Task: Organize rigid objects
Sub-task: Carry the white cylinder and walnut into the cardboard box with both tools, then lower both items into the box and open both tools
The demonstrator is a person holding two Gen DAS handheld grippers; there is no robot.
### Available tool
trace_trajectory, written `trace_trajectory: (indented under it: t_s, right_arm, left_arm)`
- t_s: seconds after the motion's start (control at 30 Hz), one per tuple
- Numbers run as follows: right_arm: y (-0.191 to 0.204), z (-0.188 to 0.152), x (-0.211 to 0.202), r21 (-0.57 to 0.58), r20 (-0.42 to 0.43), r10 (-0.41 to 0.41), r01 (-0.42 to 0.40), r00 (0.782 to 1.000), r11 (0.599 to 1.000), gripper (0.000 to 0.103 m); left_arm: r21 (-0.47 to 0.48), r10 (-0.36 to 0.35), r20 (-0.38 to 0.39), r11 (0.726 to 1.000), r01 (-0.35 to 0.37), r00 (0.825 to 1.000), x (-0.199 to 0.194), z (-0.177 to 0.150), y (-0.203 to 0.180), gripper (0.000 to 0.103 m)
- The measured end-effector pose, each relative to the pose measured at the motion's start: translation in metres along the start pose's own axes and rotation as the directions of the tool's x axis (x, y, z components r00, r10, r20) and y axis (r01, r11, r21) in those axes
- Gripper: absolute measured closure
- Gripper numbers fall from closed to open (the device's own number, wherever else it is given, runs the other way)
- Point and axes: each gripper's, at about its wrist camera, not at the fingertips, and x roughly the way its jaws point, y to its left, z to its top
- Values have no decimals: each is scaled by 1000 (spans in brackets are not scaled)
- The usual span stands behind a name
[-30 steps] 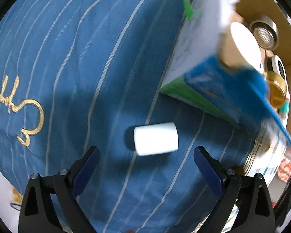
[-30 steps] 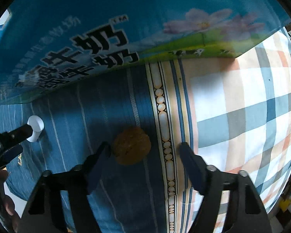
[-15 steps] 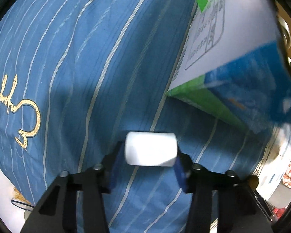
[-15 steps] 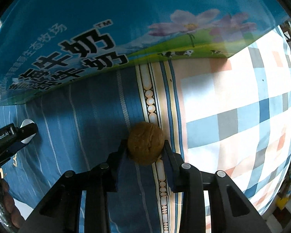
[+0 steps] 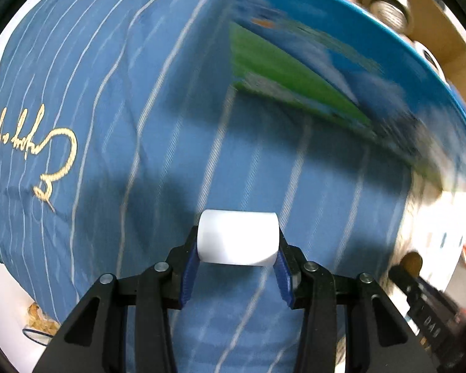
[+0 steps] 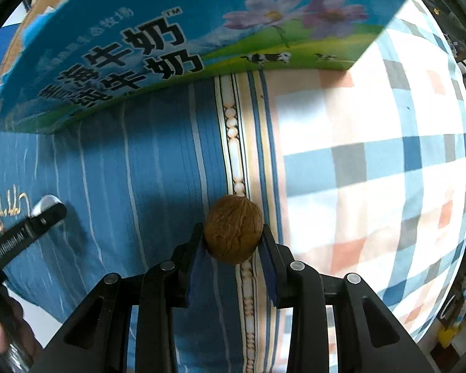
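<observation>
Left gripper clamped on white cylinder, blue pads pressing both flat ends. Cyl's long axis runs side to side, across the jaws, parallel to the bedding below; end-on hold prob chosen because flat ends give pads a square seat, whereas the curved wall would roll. Appears lifted clear of blue striped sheet, shadow visible underneath, but exact gap can't be told. View blurred toward the milk carton box, so box details unclear from this side.

Right gripper closed on walnut, pads pinching its left & right flanks at about the widest part, likely to stop the round shell squirting out. No real long axis on the nut; roughly round, seam direction not readable. Sits over the beaded border stripe where blue sheet meets checked sheet. Seemingly held just above the fabric.

Milk carton box stands ahead of both grippers, printed side facing right cam, top not visible there. From left cam, brown cardboard interior w/ metal lids shows beyond the box rim — prob the collecting container. Judged step: both items grasped, carry toward the box next. Left tool also seen at far left of right view, well apart from walnut.
</observation>
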Motion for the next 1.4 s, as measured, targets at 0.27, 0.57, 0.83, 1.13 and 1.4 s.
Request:
trace_trajectory:
  t_s: [0.27,0.57,0.83,1.13,1.4]
  right_arm:
    - [-17,-18,-44,-41,53,56,-54,997,998,67]
    - [-21,-22,-142,-84,160,150,-138,976,987,67]
    - [-5,52,-187,-77,220,197,-184,955,980,67]
    - [5,164,-126,22,107,141,-144,984,989,67]
    - [9,218,-67,101,-8,86,-85,996,991,67]
  left_arm:
    - [111,-43,26,993,40,999,-28,-52,-45,63]
    - [194,-194,158,968,162,968,-135,-20,-70,63]
    - [251,-224,228,954,165,947,-187,87,-90,63]
    - [205,-132,55,972,118,990,-106,217,-100,63]
    - [216,-32,-63,975,45,997,-42,274,-101,63]
